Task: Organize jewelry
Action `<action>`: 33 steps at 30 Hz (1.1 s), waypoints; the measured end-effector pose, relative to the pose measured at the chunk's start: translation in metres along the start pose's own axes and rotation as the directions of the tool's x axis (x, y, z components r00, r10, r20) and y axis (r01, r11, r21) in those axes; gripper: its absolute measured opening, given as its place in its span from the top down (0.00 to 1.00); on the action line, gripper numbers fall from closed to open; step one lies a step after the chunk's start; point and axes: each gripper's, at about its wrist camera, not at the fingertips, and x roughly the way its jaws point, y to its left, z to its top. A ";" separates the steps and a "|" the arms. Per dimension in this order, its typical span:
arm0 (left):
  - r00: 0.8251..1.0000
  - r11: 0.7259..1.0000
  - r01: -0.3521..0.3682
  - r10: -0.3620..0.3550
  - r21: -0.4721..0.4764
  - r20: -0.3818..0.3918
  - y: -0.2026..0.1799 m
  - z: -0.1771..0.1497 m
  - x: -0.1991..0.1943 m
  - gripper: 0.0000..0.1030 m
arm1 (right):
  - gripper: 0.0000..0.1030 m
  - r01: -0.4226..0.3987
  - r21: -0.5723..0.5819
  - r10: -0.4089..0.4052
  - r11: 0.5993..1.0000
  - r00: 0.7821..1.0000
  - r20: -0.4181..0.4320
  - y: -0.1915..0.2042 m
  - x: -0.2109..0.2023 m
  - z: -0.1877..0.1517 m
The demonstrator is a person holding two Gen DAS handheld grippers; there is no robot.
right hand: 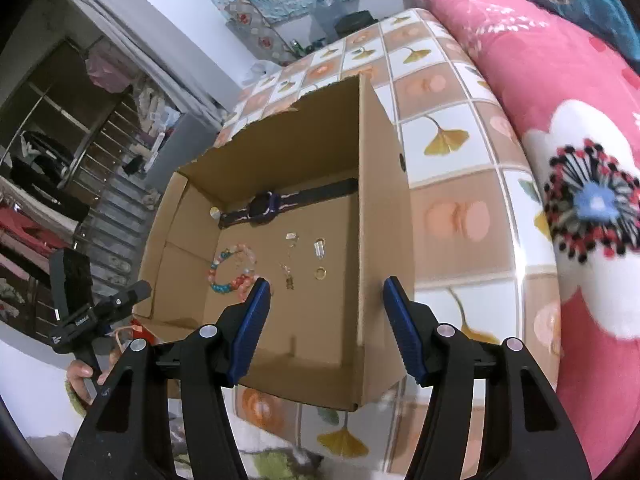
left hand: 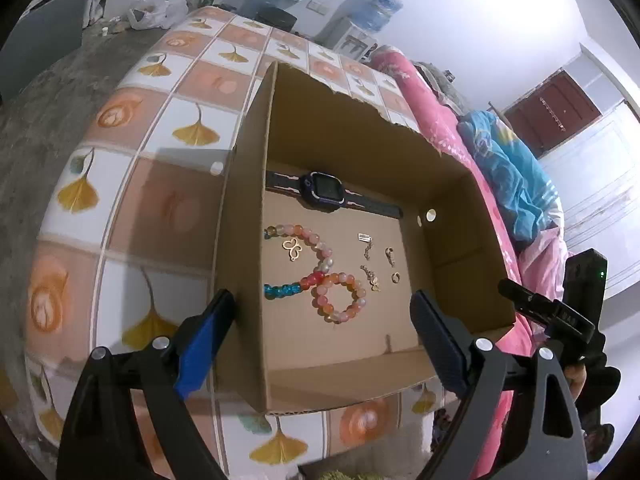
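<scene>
An open cardboard box (left hand: 248, 216) (right hand: 384, 240) stands on the tiled table. On its floor lie a dark blue watch (left hand: 320, 192) (right hand: 262, 205), a pastel beaded bracelet (left hand: 332, 280) (right hand: 230, 276), a gold butterfly charm (left hand: 292, 249), a gold ring (left hand: 396, 278) (right hand: 320, 273) and a few small metal pieces (left hand: 370, 248) (right hand: 291, 278). My left gripper (left hand: 324, 324) is open above the box's near left corner, its jaws straddling the left wall. My right gripper (right hand: 328, 320) is open, one finger inside the box and one outside its right wall. Nothing is held.
The tablecloth (left hand: 160, 184) shows ginkgo leaves and orange squares. A pink floral quilt (right hand: 560, 160) and blue bedding (left hand: 508, 168) lie against the table's right side. A concrete floor (left hand: 32, 128) is on the left. A hand (right hand: 80, 378) holds the other gripper's handle.
</scene>
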 end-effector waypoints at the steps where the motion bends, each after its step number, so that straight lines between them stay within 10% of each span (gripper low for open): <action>1: 1.000 1.000 -0.001 0.001 -0.002 0.002 0.001 -0.003 -0.002 0.16 | 0.45 -0.002 -0.001 0.002 1.000 1.000 0.004 0.001 -0.002 -0.004; 18: 0.994 0.998 -0.048 0.044 0.034 0.104 -0.003 -0.023 -0.018 0.15 | 0.41 -0.016 0.060 0.010 0.998 0.996 0.094 -0.007 -0.017 -0.022; 33: 0.903 0.942 -0.293 0.218 0.160 0.370 -0.034 -0.093 -0.074 0.05 | 0.19 0.212 0.013 -0.209 0.977 0.954 0.217 0.013 -0.050 -0.104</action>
